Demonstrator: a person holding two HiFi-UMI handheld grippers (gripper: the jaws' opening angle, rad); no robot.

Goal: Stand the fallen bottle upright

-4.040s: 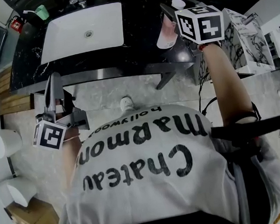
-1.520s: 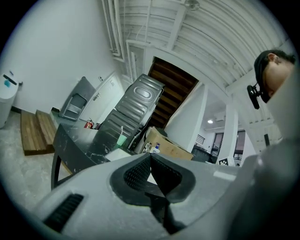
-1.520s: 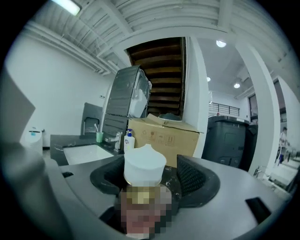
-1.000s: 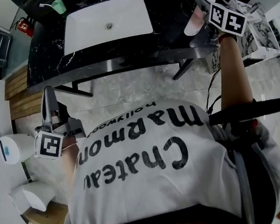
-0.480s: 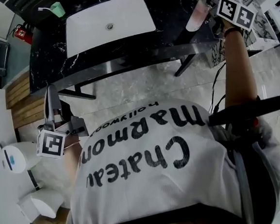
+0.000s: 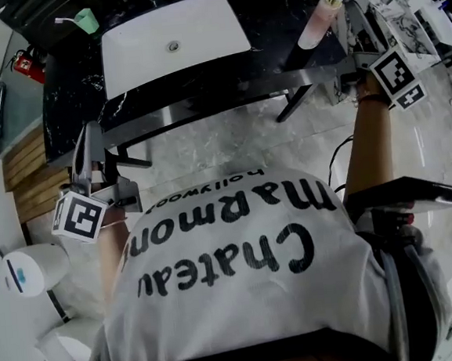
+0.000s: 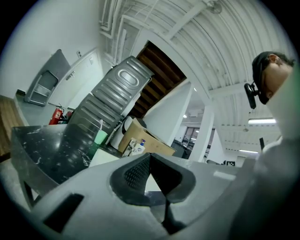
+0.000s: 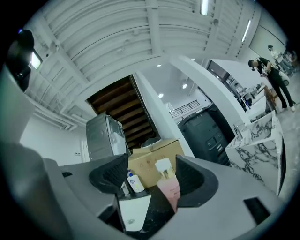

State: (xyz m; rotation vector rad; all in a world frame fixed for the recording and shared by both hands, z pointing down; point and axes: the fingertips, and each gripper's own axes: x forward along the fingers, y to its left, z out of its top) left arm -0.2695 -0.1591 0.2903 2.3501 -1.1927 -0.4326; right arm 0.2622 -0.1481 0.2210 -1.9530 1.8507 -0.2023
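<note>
Well, I count one pink bottle (image 6: pixel 316 20) with a white pump. It stands upright on the black counter (image 6: pixel 77 94), at the upper right of the head view, close to the counter's right end.

There are two grippers. My right gripper (image 6: pixel 352 27) is just beside this bottle on its right, apart from it. Its jaws have just been opening and stand wide. In the right gripper view the bottle shows in the gap, close by the right jaw but somewhat beyond it, and no pad presses on it. My left gripper (image 6: pixel 87 137) is at the left of the frame, in front of the counter's edge and well apart from the bottle. In the left gripper view its jaws are together with nothing between them.

On the counter I also see one white sink (image 6: pixel 121 59) and one green cup (image 6: pixel 86 21) at the upper left. The right gripper view adds one small white bottle (image 8: pixel 136 183) and one cardboard box (image 8: pixel 145 161) behind it. One red fire extinguisher (image 6: pixel 21 63) is at the far left.

The counter is black stone with white veins. The floor (image 6: pixel 207 146) is pale stone, with wooden boards (image 6: pixel 26 185) at the left. The ceiling (image 8: pixel 140 37) in the gripper views is white and ribbed.
</note>
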